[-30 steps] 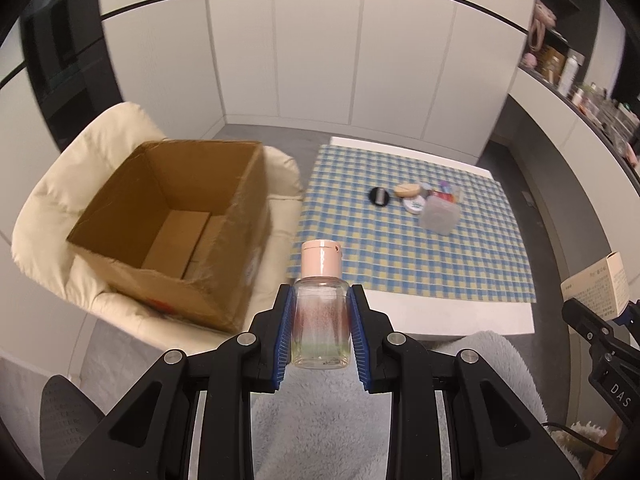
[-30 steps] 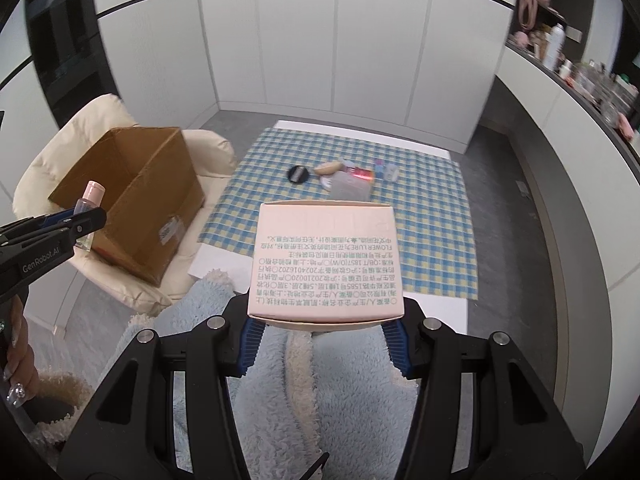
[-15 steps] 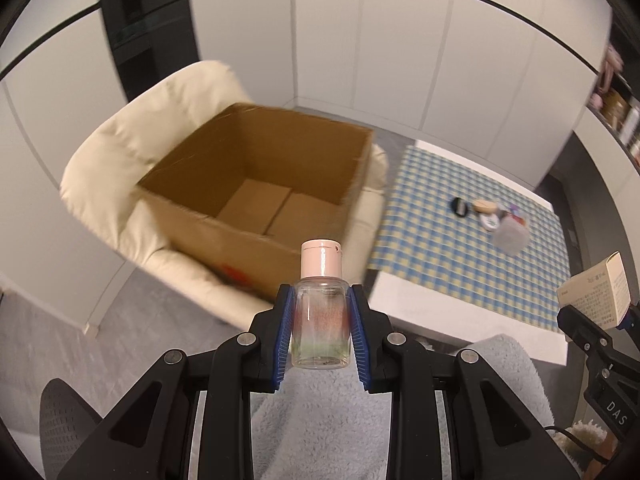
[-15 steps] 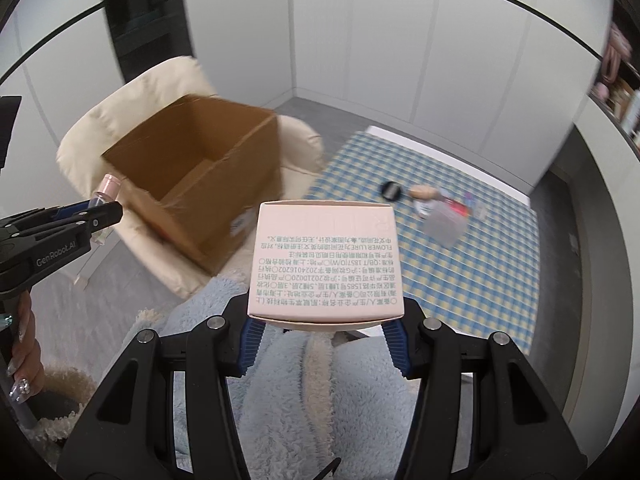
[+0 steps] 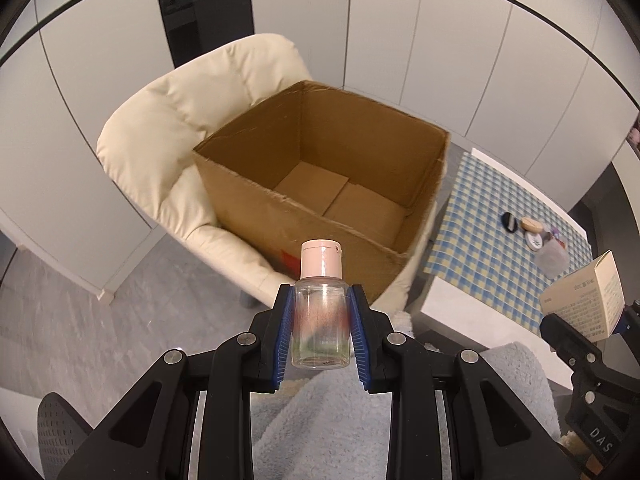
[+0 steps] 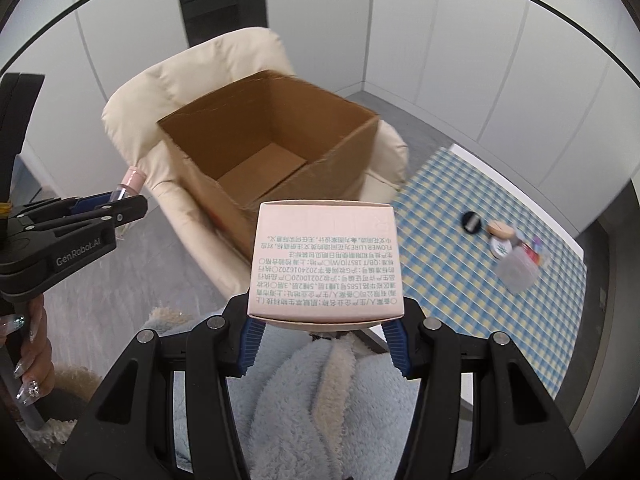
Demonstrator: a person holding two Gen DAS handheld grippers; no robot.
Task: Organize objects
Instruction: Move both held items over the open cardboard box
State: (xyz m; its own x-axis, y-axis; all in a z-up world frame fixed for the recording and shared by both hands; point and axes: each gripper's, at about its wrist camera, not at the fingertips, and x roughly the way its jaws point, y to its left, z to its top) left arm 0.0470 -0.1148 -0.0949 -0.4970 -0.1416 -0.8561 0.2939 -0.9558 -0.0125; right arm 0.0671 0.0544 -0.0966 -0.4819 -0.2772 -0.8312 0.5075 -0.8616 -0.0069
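Here, left gripper point(image 5: 320, 330) clamping clear bottle point(image 5: 320, 312), right gripper point(image 6: 323, 330) clamping pink carton point(image 6: 324, 262)

Bottle point(image 5: 320, 320): clear glossy plastic, matt pink plastic cap. Carton point(image 6: 325, 262), lower centre: smooth matt pink card, printed text. Box point(image 5: 320, 184), centre: brown corrugated cardboard, rough torn rim, matt. Chair point(image 5: 180, 128), upper left: cream padded cloth, soft sheen. Tablecloth point(image 6: 460, 216), right: blue-yellow checked cloth. Left gripper point(image 5: 320, 332): matt black plastic, ribbed blue pads, metal screws. Fleece point(image 6: 332, 400), bottom: fluffy pale blue.
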